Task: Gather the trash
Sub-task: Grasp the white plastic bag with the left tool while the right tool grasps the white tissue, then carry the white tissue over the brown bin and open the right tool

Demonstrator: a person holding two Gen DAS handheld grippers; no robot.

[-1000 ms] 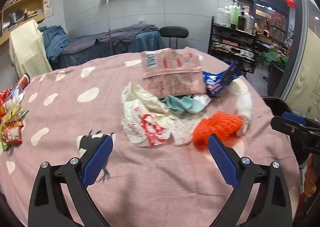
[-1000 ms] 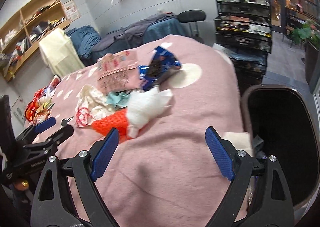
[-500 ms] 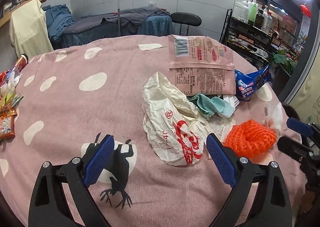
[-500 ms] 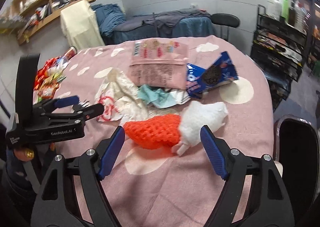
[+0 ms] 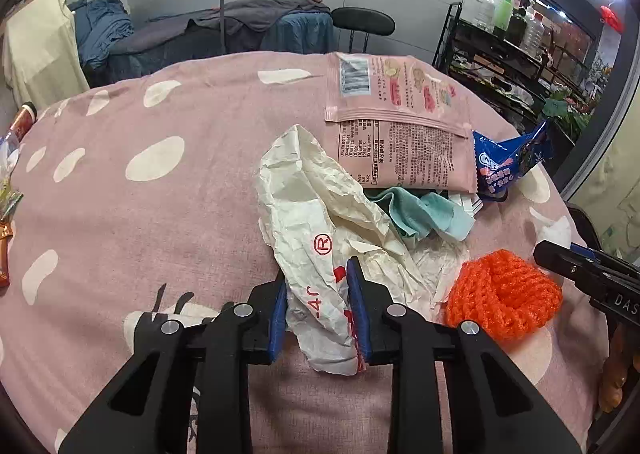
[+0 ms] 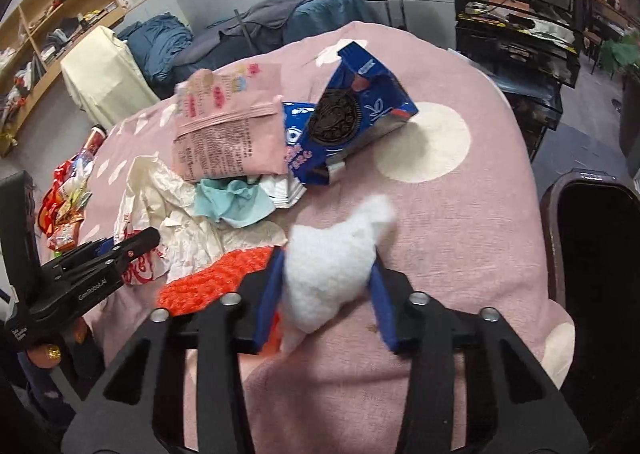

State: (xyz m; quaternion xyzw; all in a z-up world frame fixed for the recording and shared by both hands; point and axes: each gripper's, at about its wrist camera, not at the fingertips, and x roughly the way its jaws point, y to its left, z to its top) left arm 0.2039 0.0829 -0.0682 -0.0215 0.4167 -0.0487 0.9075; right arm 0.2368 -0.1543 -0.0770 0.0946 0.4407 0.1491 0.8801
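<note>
My left gripper (image 5: 316,308) is shut on the near end of a crumpled white paper wrapper with red print (image 5: 320,221), which lies on the pink cloth. My right gripper (image 6: 326,294) is closed around a white fluffy wad (image 6: 332,258). An orange knitted net (image 5: 504,294) lies beside the wrapper; it also shows in the right wrist view (image 6: 212,282). Behind lie a teal wad (image 5: 420,213), a pink snack bag (image 5: 400,133) and a blue cookie bag (image 6: 352,117).
A dark trash bin (image 6: 592,254) stands off the table's right edge. Snack packets (image 6: 64,209) lie at the table's left side. A black chair (image 5: 362,19), a covered bed and a shelf rack (image 6: 516,13) stand behind the table.
Both grippers moved forward and closed: the left onto the white wrapper, the right onto the white fluffy wad. Both were open half a second ago.
</note>
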